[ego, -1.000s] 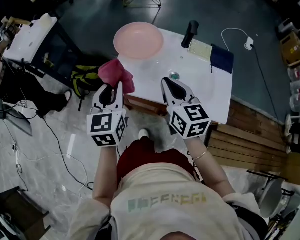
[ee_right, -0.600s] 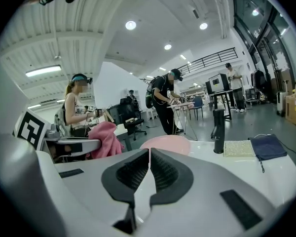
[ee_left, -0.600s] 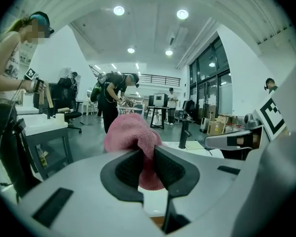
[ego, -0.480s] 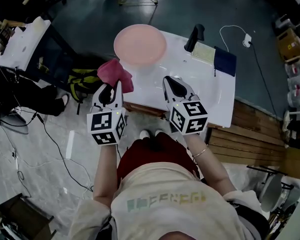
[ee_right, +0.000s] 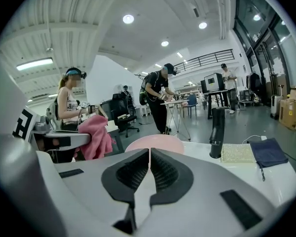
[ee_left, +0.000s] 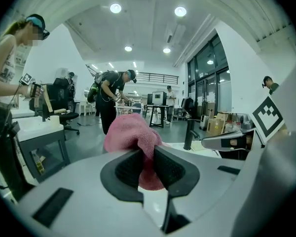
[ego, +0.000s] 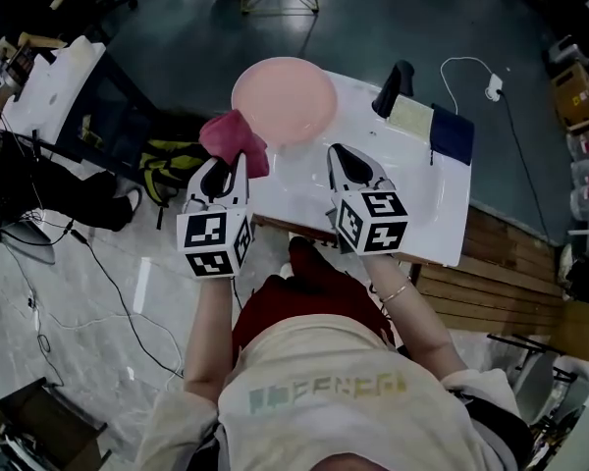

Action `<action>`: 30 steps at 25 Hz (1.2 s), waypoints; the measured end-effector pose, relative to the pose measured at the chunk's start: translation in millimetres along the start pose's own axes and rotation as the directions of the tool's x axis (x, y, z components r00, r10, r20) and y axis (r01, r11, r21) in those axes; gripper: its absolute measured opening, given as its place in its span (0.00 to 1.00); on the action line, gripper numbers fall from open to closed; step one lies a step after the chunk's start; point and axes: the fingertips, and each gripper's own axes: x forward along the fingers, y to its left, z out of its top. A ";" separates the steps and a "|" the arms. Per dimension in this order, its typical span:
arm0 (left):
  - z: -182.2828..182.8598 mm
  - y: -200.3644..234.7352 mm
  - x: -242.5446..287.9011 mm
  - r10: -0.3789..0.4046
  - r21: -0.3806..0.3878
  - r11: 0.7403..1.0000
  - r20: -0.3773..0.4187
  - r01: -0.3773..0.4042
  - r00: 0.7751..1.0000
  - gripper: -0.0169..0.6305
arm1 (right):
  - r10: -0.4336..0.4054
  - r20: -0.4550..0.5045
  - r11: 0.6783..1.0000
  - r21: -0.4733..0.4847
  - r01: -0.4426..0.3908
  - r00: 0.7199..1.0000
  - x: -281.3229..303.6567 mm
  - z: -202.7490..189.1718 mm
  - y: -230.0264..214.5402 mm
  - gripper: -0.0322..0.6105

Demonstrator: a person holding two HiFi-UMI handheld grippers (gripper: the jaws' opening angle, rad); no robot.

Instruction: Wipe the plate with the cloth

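Observation:
A pink plate (ego: 284,100) rests at the far left end of the white table (ego: 412,189); in the right gripper view the plate (ee_right: 155,143) shows just beyond the jaws. My left gripper (ego: 225,168) is shut on a pink cloth (ego: 234,141), which hangs off the table's left side, short of the plate. In the left gripper view the cloth (ee_left: 133,137) is pinched between the jaws of my left gripper (ee_left: 147,166). My right gripper (ego: 346,163) hovers over the table's near edge, to the right of the plate, its jaws touching with nothing between them (ee_right: 149,169).
A black upright handle (ego: 393,88), a pale yellow sponge (ego: 409,118) and a dark blue cloth (ego: 452,135) lie at the table's far right. A white cable and plug (ego: 491,88) sit on the floor beyond. A bag (ego: 172,160) and cables lie on the floor left of the table.
Both grippers have edged forward and a little up toward the table, the cloth still held in the left one. The plate has not moved on the table.

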 end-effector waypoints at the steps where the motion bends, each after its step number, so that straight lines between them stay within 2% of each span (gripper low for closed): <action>1: 1.3 2.1 5.7 -0.001 0.001 1.000 -0.003 0.001 1.000 0.13 | -0.011 -0.009 1.000 0.002 0.011 1.000 6.2 0.4 -4.3 0.11; 19: 28.8 14.7 130.6 -0.028 0.005 1.000 -0.048 0.028 0.998 0.13 | -0.087 -0.089 0.996 -0.038 0.084 0.992 121.7 25.4 -81.0 0.11; 26: 26.7 13.4 167.9 -0.038 -0.009 0.999 -0.080 0.037 0.996 0.13 | -0.156 -0.134 0.987 -0.062 0.148 0.979 149.6 15.9 -105.5 0.11; 30: 22.0 12.4 185.0 -0.046 -0.023 0.999 -0.098 0.044 0.994 0.13 | -0.160 -0.156 0.987 -0.055 0.153 0.975 164.1 11.0 -116.2 0.11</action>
